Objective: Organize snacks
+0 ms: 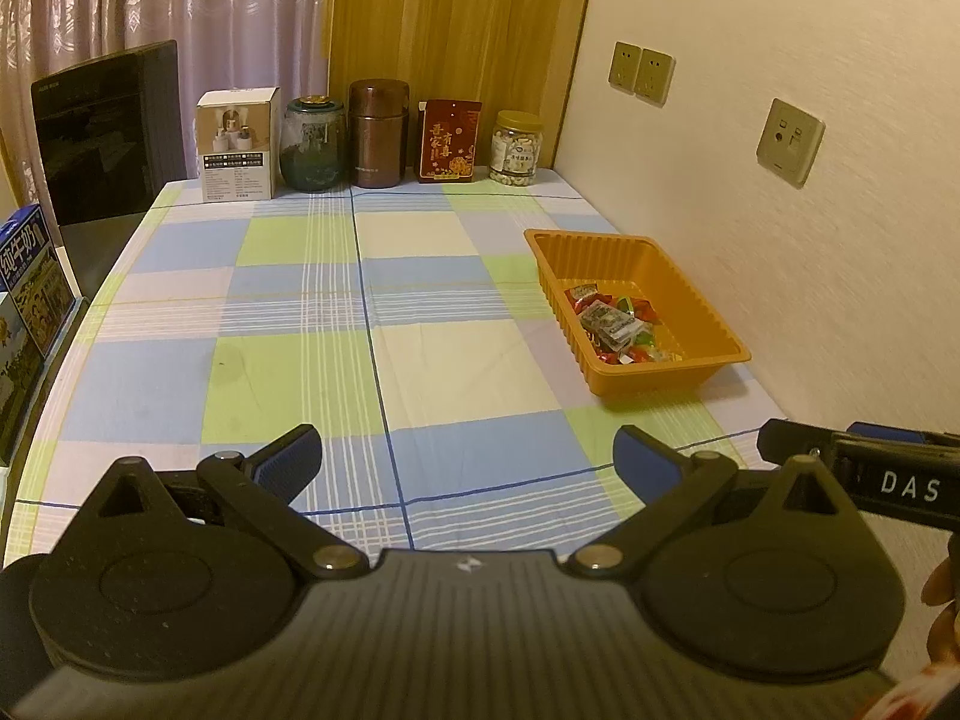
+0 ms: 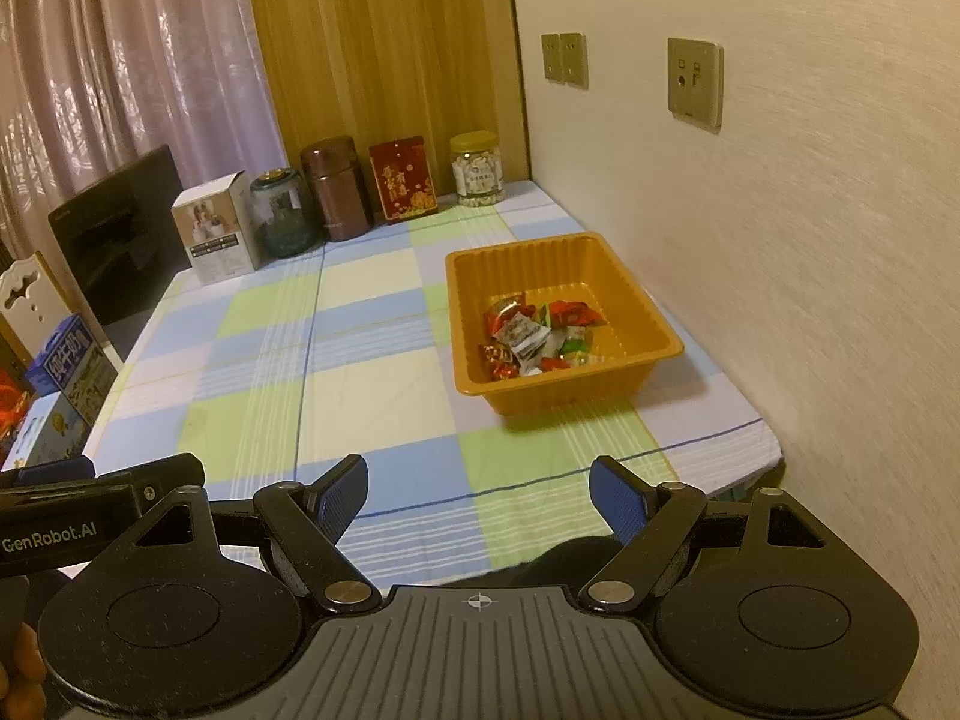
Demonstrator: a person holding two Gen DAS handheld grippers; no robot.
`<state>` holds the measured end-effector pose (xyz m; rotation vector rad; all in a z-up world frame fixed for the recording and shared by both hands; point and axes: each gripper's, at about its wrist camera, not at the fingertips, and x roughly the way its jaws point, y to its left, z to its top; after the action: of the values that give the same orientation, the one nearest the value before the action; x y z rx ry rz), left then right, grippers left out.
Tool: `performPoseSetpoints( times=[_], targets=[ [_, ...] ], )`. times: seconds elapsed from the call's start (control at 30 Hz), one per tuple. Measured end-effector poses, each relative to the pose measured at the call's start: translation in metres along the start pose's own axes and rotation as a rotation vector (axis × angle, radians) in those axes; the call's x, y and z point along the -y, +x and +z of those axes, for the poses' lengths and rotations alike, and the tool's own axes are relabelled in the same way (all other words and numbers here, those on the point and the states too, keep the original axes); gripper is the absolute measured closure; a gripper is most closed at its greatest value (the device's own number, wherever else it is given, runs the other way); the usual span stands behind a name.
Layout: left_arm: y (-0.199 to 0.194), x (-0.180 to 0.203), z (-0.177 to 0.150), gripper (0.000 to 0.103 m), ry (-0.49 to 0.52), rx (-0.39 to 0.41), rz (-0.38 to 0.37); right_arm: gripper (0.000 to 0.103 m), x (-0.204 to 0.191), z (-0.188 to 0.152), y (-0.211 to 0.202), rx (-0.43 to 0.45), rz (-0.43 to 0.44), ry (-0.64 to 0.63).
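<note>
Left wrist view: the left tool (image 1: 467, 461) hangs over the near edge of the counter (image 1: 300, 324), angled downward, jaws spread wide with nothing between them. Bare checked cloth stretches ahead to 12 o'clock. One orange tray (image 1: 606, 252) sits at 2 o'clock beside the wall, wrapped snacks (image 1: 618, 324) piled inside. Five containers (image 1: 375, 135) line the far edge.

Right wrist view: the right tool (image 2: 478, 495) is likewise tilted down, its jaws apart and empty, above the near counter edge. The tray lies at 1 o'clock, well clear of the blue pads (image 2: 342, 495); open cloth fills 11 o'clock.
</note>
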<state>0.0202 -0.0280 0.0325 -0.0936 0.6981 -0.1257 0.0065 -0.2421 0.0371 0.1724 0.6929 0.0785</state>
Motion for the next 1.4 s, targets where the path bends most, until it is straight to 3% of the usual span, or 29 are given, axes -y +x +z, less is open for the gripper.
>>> performPoseSetpoints(
  times=[1.4],
  targets=[
    [0.0023, 0.0028, -0.0032, 0.0, -0.005, -0.006, -0.004, 0.022, -0.0008, -0.0012, 0.0012, -0.003, -0.001, 0.001]
  ],
)
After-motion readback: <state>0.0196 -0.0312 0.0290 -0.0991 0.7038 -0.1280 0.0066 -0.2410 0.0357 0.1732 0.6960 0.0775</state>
